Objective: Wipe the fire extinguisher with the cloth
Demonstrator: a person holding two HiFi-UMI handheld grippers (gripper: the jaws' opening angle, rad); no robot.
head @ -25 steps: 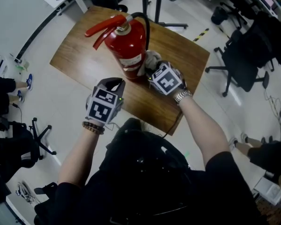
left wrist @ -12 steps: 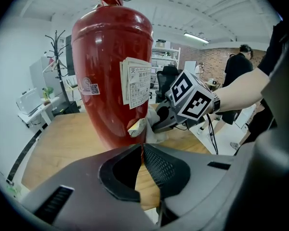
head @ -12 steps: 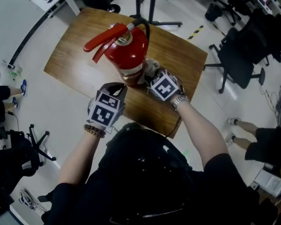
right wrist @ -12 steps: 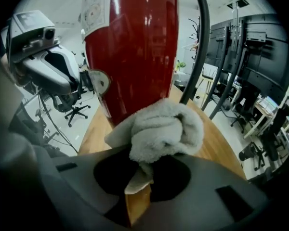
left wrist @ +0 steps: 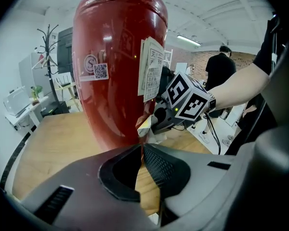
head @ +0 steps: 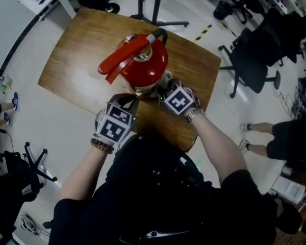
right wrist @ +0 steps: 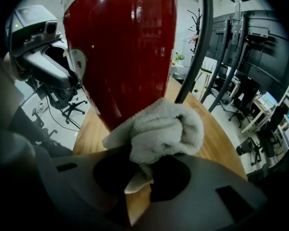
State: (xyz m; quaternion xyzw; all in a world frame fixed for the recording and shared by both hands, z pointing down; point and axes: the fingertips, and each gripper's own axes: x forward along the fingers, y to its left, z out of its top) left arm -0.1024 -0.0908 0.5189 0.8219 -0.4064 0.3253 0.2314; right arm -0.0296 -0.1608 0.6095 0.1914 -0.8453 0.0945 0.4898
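A red fire extinguisher (head: 145, 68) with a red lever (head: 123, 59) and black hose (right wrist: 198, 42) stands upright on the wooden table (head: 76, 55). My right gripper (head: 166, 89) is shut on a bunched grey-white cloth (right wrist: 166, 128), which presses against the lower right side of the cylinder (right wrist: 130, 47). My left gripper (head: 125, 100) sits just in front of the cylinder's base. Its jaws are shut with nothing between them (left wrist: 140, 149), close to the red body (left wrist: 116, 66) and below its paper label (left wrist: 151, 69). The right gripper's marker cube (left wrist: 186, 100) shows beyond the extinguisher.
The table's near edge (head: 163, 137) lies right under both hands. Black office chairs (head: 252, 55) stand to the right, and a stand's base (head: 158, 19) is behind the table. A person (left wrist: 220, 66) stands in the background of the left gripper view.
Both grippers have sunk lower along the extinguisher toward the tabletop, and the cloth has gone down its side with the right one. The head view has tipped more over the extinguisher.
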